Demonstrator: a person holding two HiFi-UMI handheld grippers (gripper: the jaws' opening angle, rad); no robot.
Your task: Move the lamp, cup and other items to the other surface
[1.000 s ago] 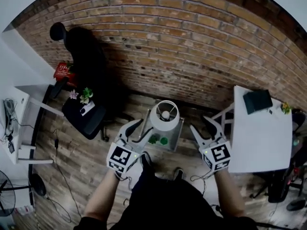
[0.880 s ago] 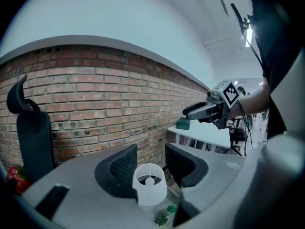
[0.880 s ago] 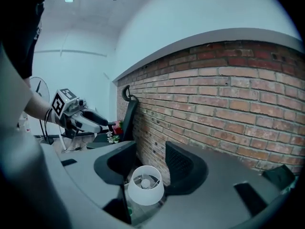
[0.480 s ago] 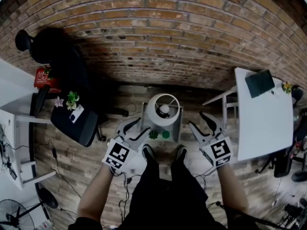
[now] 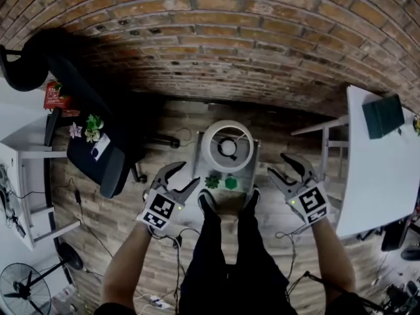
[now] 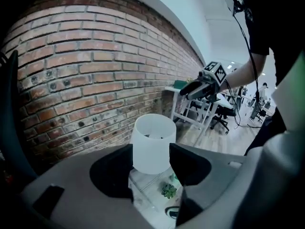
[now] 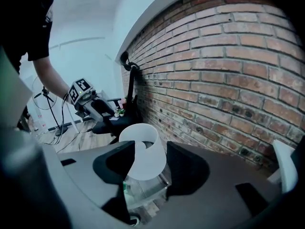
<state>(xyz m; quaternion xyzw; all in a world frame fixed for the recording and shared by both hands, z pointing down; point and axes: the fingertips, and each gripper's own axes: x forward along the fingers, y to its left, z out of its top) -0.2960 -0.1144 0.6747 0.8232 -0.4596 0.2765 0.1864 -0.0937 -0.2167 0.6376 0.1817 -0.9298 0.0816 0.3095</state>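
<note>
Though small, square markers (image 5: 161,210): left hand-held gripper (image 5: 190,173), right hand-held gripper (image 5: 277,164).

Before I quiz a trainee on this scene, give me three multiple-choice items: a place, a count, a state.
1. Where does the lamp stand?
A. on a bookshelf
B. on the small clear table
C. on a windowsill

2. How many small green items sit by its base?
A. two
B. four
C. none

3. How are the left tool and the right tool?
A. both shut on the lamp
B. both open, empty
C. left shut on a cup

Key:
1 B, the head view shows it on the clear top.
2 A, two sit side by side.
3 B, both pairs of jaws stand apart, short of the lamp; the left's have just been opening.
</note>
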